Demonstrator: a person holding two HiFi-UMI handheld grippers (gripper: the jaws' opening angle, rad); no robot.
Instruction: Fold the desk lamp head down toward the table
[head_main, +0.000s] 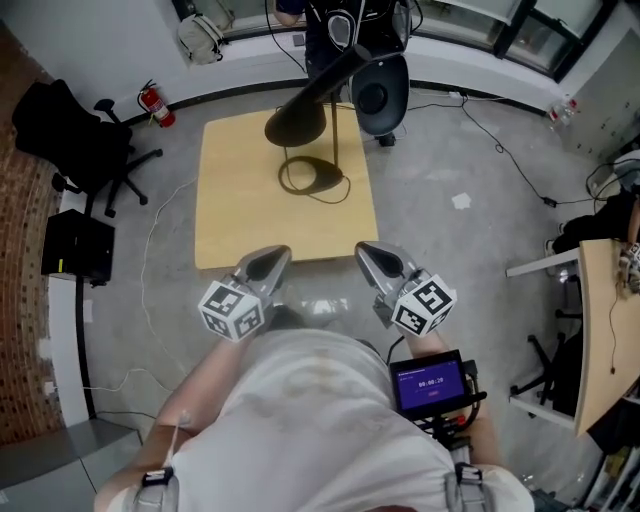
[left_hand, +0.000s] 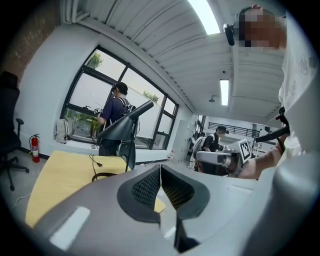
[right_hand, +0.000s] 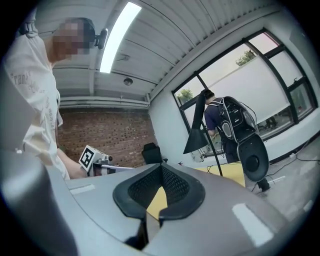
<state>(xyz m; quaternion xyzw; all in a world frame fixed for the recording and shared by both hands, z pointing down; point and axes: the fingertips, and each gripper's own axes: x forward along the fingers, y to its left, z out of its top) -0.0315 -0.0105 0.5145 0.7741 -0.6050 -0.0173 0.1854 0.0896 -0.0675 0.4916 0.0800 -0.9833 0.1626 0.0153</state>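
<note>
Desk lamp (head_main: 297, 120) stands on the far half of the square yellow surface (head_main: 240, 220) in the head view, its dark head raised above its ring base. Grey floor lies all around, with an office chair (head_main: 85, 140) and a fire extinguisher (head_main: 155, 105) at the left. The left gripper (head_main: 272, 260) and right gripper (head_main: 372, 256) hover at the near edge, well apart from the lamp. In the left gripper view, the fingers (left_hand: 147, 187) are pressed together on nothing, with the lamp ahead before tall windows (left_hand: 95, 95). In the right gripper view, the fingers (right_hand: 175, 185) also meet empty, and a brick wall (right_hand: 105, 135) stands behind.
</note>
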